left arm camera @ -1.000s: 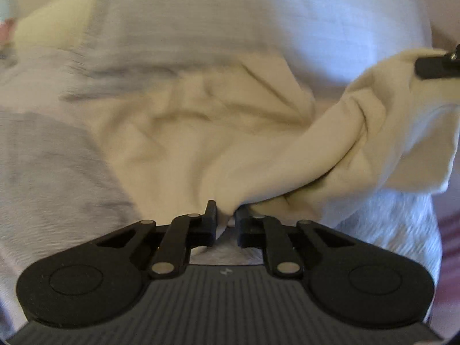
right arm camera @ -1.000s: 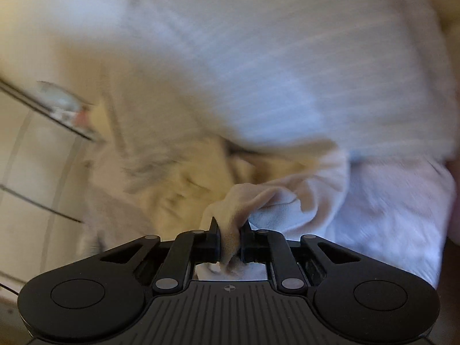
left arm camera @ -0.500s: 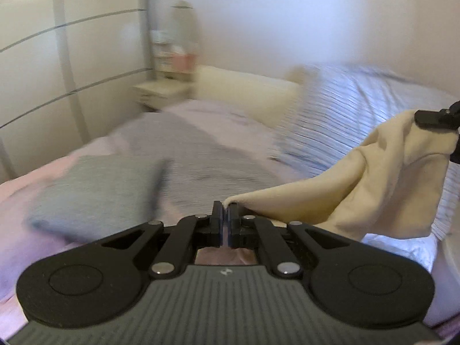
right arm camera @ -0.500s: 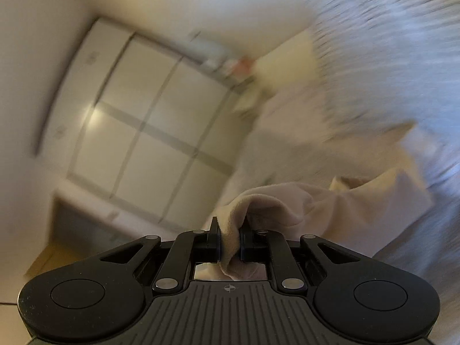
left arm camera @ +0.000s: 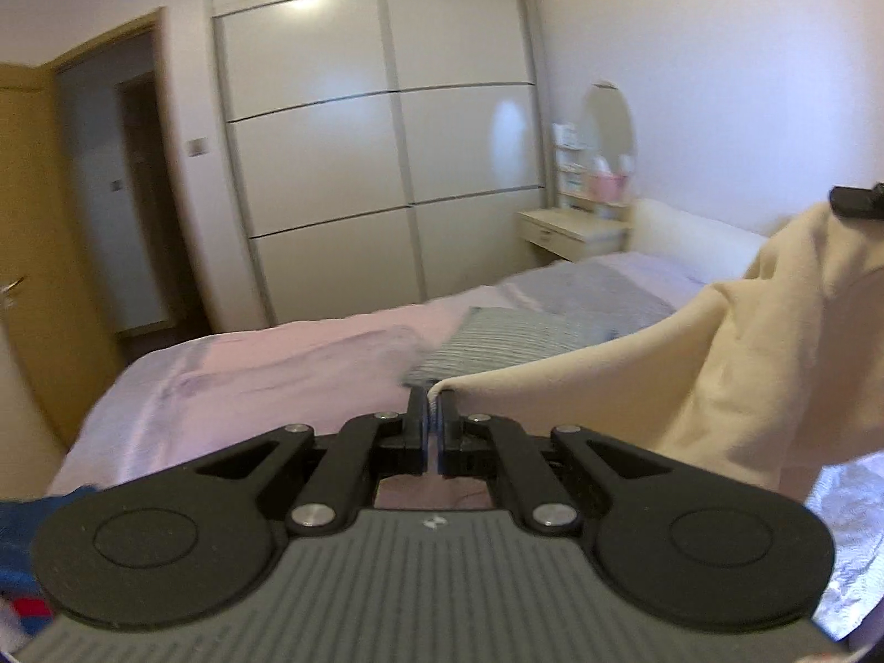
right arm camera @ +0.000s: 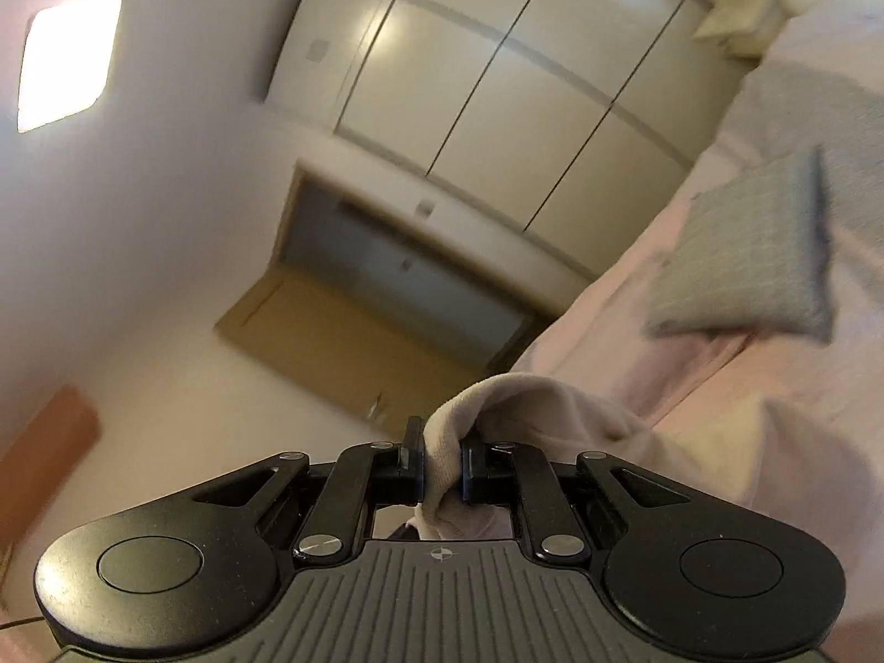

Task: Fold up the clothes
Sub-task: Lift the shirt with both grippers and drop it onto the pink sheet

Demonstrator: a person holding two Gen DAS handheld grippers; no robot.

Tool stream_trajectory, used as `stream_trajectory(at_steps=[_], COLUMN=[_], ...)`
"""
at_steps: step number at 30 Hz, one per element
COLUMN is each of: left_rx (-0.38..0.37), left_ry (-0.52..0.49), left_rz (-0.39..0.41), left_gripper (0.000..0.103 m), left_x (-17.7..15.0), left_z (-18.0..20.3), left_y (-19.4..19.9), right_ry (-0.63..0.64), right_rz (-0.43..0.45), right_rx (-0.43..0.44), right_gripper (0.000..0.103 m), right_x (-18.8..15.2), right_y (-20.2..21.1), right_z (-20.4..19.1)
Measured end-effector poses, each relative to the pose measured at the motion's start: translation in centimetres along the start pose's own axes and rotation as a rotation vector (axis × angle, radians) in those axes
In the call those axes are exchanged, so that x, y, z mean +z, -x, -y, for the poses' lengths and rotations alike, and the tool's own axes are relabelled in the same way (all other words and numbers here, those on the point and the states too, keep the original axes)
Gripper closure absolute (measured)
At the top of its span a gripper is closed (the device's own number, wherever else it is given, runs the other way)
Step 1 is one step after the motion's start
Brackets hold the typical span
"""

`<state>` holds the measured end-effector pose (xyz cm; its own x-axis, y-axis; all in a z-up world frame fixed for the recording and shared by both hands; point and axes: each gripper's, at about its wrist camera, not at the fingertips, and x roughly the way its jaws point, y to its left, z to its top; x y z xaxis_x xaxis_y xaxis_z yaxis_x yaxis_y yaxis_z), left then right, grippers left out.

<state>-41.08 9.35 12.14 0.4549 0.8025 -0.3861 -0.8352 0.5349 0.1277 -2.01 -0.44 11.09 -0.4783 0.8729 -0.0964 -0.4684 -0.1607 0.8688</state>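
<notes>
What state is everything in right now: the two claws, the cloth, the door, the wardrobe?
Left gripper: shut on the cream garment's edge.
Right gripper: shut on a bunched fold of it.
Cream fabric garment: lifted, hanging between both grippers.
Grey striped garment: folded, lying on the pink bed.
Brown wooden door: open.
White sliding wardrobe: closed.

The pink bed lies open ahead of the left tool, free up to the striped folded piece. To the right the cream cloth hangs in the way, stretched between both tools. Behind the bed, the wardrobe and the small table close the room.
</notes>
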Motion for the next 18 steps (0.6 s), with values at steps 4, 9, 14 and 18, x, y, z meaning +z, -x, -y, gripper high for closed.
stream_trajectory(at_steps=[4, 9, 14, 18], left_rx=[0.067, 0.146, 0.160, 0.127], left_ry=[0.058, 0.108, 0.138, 0.178], left_rz=[-0.070, -0.252, -0.385, -0.506], left_gripper=[0.099, 0.090, 0.086, 0.086], left_x=[-1.9, -6.8, -12.6, -16.8], left_z=[-4.8, -6.9, -4.5, -0.8], left_y=[1.2, 0.6, 2.5, 2.4], right_ry=[0.066, 0.099, 0.022, 0.056], right_rz=[-0.054, -0.275, -0.391, -0.413], right_rx=[-0.075, -0.468, -0.535, -0.632], right_gripper=[0.092, 0.035, 0.035, 0.035], right_x=[-2.0, -5.5, -7.8, -7.8], right_y=[-4.3, -11.0, -11.1, -8.5], right_z=[-2.5, 0.6, 6.6, 10.4])
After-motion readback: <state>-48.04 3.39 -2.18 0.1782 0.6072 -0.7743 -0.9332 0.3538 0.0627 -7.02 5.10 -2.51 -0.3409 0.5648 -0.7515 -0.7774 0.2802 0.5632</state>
